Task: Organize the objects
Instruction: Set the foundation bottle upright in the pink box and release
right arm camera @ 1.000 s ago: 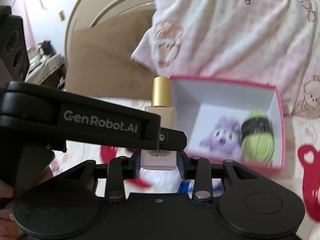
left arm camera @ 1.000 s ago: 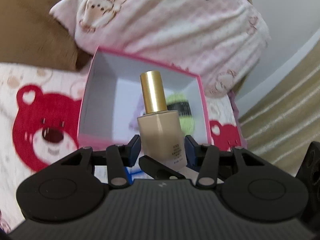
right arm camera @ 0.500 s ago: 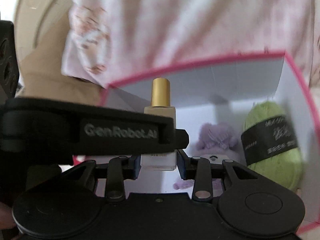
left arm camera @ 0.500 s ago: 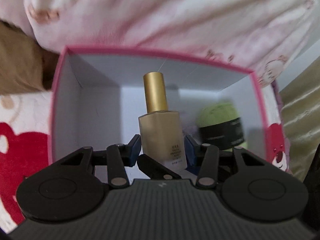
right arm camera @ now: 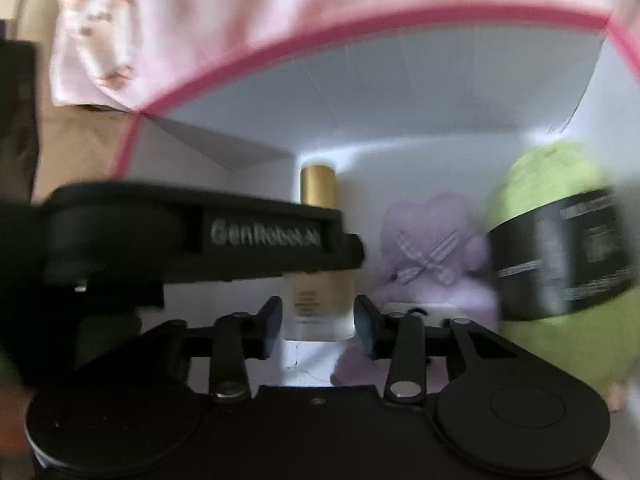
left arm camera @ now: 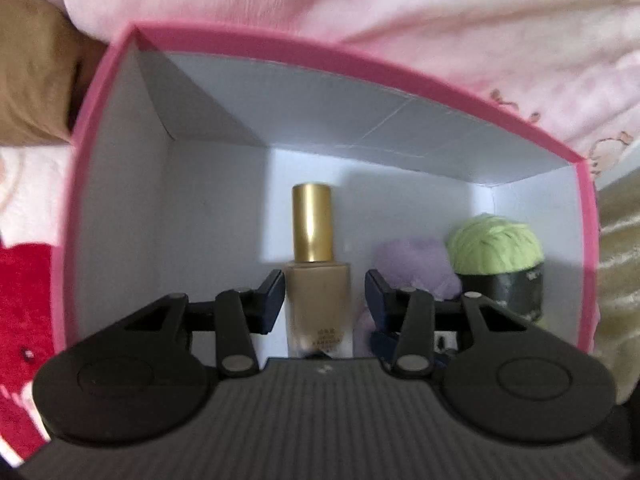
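A beige foundation bottle with a gold cap stands upright inside the pink box with a white interior. My left gripper flanks the bottle, its pads slightly apart from the glass. My right gripper also flanks the bottle, its pads very close to the sides. The left gripper's black body crosses the right wrist view. A purple plush toy and a green yarn ball with a black band lie in the box to the right.
The box wall rises behind the bottle. A pink bear-print blanket lies behind the box. A brown cushion is at the left. A white sheet with a red bear print lies under the box.
Both grippers have carried the bottle forward and down into the pink box. The left gripper's pads now stand a little wider around the bottle.
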Available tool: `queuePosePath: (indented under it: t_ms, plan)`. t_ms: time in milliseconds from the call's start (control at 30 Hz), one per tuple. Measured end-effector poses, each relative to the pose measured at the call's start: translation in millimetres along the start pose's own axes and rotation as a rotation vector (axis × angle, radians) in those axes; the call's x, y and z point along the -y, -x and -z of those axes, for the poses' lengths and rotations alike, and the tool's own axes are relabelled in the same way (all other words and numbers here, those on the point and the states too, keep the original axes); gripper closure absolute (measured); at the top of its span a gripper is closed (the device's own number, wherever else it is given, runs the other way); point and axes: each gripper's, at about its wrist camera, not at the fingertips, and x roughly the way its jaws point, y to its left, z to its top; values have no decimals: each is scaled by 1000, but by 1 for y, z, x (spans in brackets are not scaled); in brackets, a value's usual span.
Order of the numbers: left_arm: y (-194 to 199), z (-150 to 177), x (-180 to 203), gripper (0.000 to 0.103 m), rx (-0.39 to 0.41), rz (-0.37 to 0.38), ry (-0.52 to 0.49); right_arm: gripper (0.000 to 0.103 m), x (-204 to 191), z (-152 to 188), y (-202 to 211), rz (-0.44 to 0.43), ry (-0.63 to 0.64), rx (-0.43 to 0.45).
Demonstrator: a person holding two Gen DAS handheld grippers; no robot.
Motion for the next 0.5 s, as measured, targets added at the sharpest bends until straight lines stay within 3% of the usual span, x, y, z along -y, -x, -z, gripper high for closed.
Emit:
queuePosePath:
  t_ms: [100,500]
  plan:
    - [30,15,13,58,50,-15,-55,53,-3,25,37,-34,49,96]
    - [161,91,53,42,155,-94,-180,26,-9,89,169,-52,222,259]
